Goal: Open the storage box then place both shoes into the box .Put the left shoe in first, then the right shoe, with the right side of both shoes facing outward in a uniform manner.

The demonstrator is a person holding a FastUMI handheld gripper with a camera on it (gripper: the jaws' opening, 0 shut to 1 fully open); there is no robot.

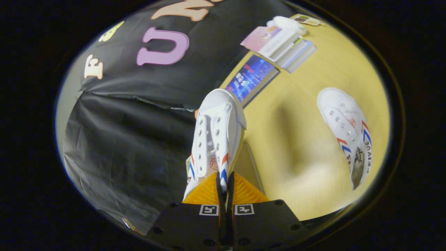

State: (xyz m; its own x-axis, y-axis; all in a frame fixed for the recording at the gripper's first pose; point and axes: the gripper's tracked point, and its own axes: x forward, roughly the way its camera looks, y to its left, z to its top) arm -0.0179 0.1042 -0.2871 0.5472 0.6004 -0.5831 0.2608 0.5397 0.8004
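Tongs (224, 186) pinch narrow on the held shoe (216, 136) at its side wall, at centre frame, toe away, so I can carry it; the second shoe (348, 132) lies on the table (296, 122) at right

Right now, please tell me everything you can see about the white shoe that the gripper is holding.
The held shoe is a white canvas low-top sneaker with metal eyelets, no visible laces, a white rubber toe cap, and red and blue chevron stripes on its side. The gripper is shut on its side wall near the collar, both fingers pressing thin fabric. It hangs lifted, toe pointing away from the fingers, apart from the wooden table. Its sole is mostly hidden.
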